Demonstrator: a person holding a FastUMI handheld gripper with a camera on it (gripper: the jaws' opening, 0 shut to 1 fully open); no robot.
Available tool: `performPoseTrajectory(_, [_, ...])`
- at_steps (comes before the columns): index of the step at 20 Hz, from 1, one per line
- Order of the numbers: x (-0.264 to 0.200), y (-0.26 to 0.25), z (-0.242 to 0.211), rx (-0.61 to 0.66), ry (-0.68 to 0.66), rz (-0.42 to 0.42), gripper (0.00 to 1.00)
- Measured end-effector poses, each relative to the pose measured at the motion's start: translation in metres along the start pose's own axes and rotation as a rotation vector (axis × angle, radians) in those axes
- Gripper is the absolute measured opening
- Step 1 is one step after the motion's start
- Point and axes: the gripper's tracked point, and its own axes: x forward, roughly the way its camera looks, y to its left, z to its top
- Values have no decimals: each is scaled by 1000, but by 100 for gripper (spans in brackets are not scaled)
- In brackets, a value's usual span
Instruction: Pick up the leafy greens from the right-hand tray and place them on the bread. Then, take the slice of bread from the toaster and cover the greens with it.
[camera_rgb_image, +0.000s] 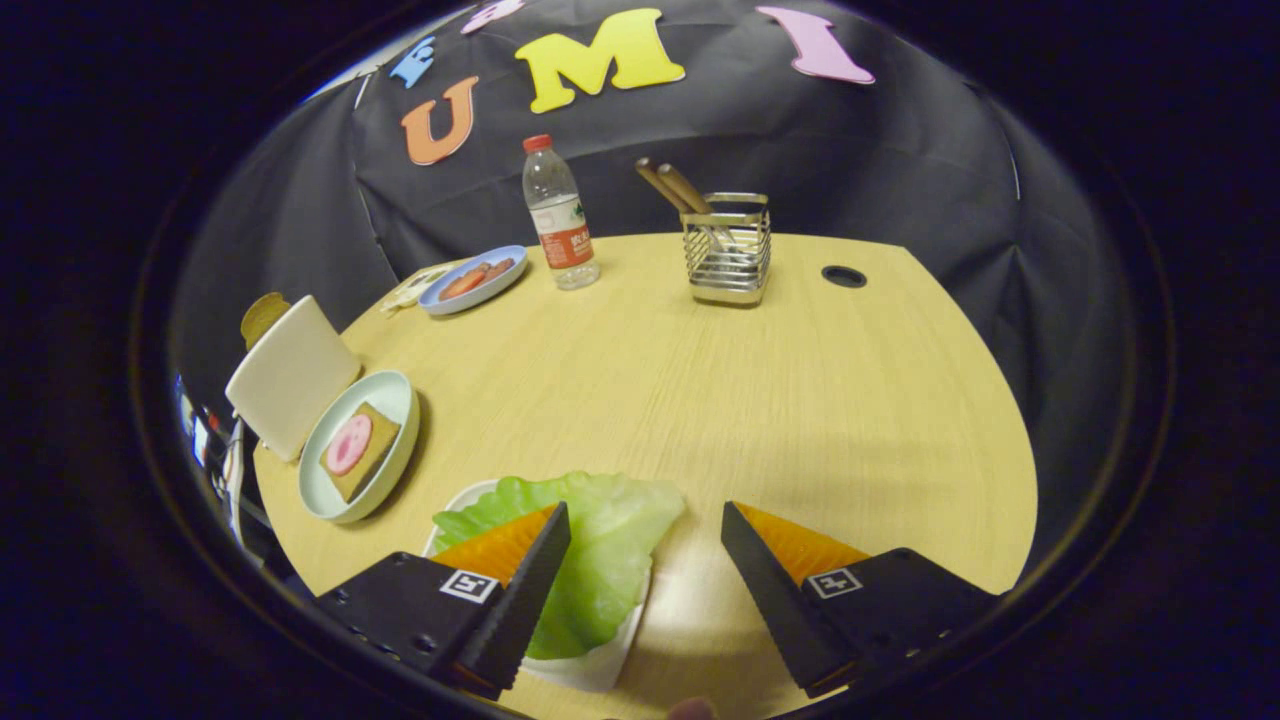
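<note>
greens sit under your left finger, not between the two yet

your gripper (645, 520) is spread wide and grasping nothing. the leafy greens (600, 540) lie on the white tray (590, 668), mostly beneath and just inside the left finger, long axis running away from you, so i'd guess you need to slide left to straddle them. the bread (362, 452) with a pink slice (348, 444) sits on one pale green plate (385, 395) further left, just beside one toaster (290, 375). count: one leaf, one blue plate (470, 282), one bottle (558, 212), one wire holder (727, 250).
</note>
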Motion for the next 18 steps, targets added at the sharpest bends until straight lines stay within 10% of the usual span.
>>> performPoseTrajectory(8, [8,9,9,-21,9,24,47])
performPoseTrajectory(9, [6,8,11,-32,4,19,19])
performPoseTrajectory(13, [-4,5,27,-16,-37,-2,0])
performPoseTrajectory(18, [-34,25,48,40,-76,47,0])
